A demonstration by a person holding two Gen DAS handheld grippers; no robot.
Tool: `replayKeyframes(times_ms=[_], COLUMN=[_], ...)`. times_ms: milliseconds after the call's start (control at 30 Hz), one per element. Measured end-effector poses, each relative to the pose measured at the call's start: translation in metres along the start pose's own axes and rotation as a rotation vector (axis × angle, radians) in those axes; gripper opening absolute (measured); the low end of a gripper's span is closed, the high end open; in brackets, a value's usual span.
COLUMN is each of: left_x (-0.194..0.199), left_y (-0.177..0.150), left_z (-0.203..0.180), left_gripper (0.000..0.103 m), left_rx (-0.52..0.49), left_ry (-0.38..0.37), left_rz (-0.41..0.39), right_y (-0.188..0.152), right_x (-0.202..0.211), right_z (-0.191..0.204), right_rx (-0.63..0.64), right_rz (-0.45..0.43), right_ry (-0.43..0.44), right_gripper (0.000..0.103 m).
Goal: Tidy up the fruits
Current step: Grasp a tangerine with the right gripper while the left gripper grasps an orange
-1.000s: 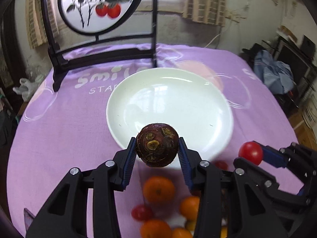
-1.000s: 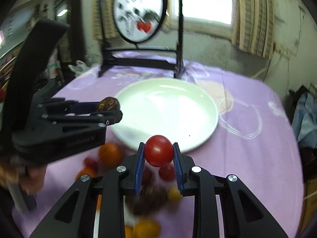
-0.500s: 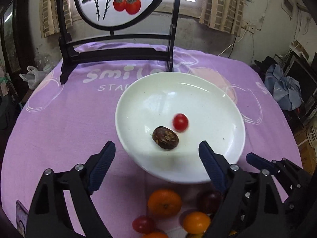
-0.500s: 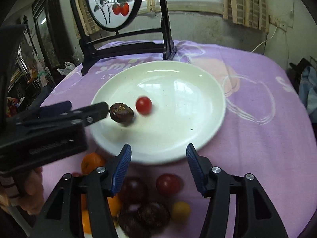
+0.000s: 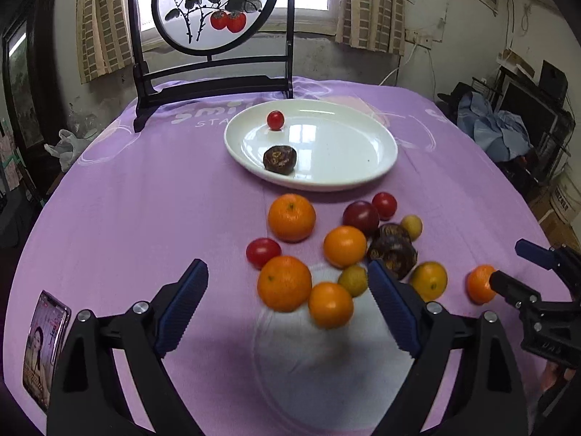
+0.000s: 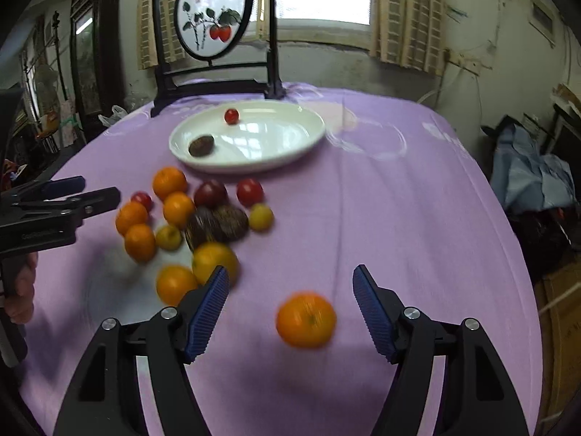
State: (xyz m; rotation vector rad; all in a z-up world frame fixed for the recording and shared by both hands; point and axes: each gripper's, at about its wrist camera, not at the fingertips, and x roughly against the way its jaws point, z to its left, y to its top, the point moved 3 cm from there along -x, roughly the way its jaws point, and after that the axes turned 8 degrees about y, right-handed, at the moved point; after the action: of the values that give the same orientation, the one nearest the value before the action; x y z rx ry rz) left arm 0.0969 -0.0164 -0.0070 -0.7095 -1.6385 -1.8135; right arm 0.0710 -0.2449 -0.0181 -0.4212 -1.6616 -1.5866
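Observation:
A white plate (image 5: 377, 167) (image 6: 290, 145) holds a dark brown fruit (image 5: 279, 159) (image 6: 201, 145) and a small red tomato (image 5: 275, 120) (image 6: 231, 116). A pile of oranges, tomatoes, yellow and dark fruits (image 5: 345, 247) (image 6: 203, 218) lies on the purple cloth in front of it. My left gripper (image 5: 287, 309) is open and empty, above the pile's near side. My right gripper (image 6: 290, 309) is open and empty; a lone orange (image 6: 306, 319) (image 5: 481, 283) lies between its fingers.
A black stand with a round painted screen (image 5: 214, 11) (image 6: 212, 21) stands behind the plate. A phone (image 5: 45, 345) lies at the table's near left edge. Clothes and clutter (image 6: 526, 167) sit off the table to the right.
Both grippers let go of the dark fruit and tomato onto the plate, then pulled back toward the near side, over the pile and lone orange. The tomato rolled to the plate's far side.

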Motion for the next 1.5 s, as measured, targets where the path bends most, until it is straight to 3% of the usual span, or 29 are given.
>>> replayKeyframes(times_ms=[167,433,500,533,700,900,1067,1167,1333,1500], left_x=[0.008,-0.007,-0.009,-0.010,-0.015,-0.015,-0.020,-0.021,-0.034,-0.046], left_y=[-0.026,-0.050,-0.051,-0.050,-0.053,-0.053,-0.059,-0.058,-0.049,-0.034], left_z=[-0.002,0.001,0.003,0.002,0.004,0.004,0.002,-0.007,-0.017,-0.028], left_gripper=[0.090,0.091,0.091,0.091,0.091,0.091,0.090,0.082,0.079,0.067], left_rx=[-0.036,-0.043,-0.033,-0.031,-0.028,-0.018,0.032,0.002,0.028,0.013], left_ry=[-0.005,-0.049,-0.059,-0.060,-0.072,-0.084,-0.140,-0.127,-0.106,-0.066], left_rz=[0.016,0.073,0.072,0.070,0.088,0.111,0.210,0.212,0.243,0.254], right_y=[-0.028,-0.027,-0.025,-0.024,-0.024,-0.025,-0.031,-0.031,-0.032,-0.033], right_x=[-0.008,-0.040,-0.045,-0.047,-0.045,-0.030,-0.027,-0.023,-0.019,-0.017], right_z=[-0.008,-0.008,-0.011,-0.012,-0.009,0.024,0.042,0.039,0.033,0.031], right_rx=[-0.035,-0.063,-0.076,-0.080,-0.094,-0.059,-0.033,-0.051,-0.077,-0.091], right_rz=[0.067,0.126,0.134,0.135,0.129,0.103,0.096,0.081,0.066,0.058], right_ry=[-0.009,-0.045,-0.065,-0.061,-0.072,0.030,0.101,0.128,0.175,0.249], right_gripper=[0.071,0.069,0.049,0.045,0.044,0.044,0.044,0.044,0.044,0.044])
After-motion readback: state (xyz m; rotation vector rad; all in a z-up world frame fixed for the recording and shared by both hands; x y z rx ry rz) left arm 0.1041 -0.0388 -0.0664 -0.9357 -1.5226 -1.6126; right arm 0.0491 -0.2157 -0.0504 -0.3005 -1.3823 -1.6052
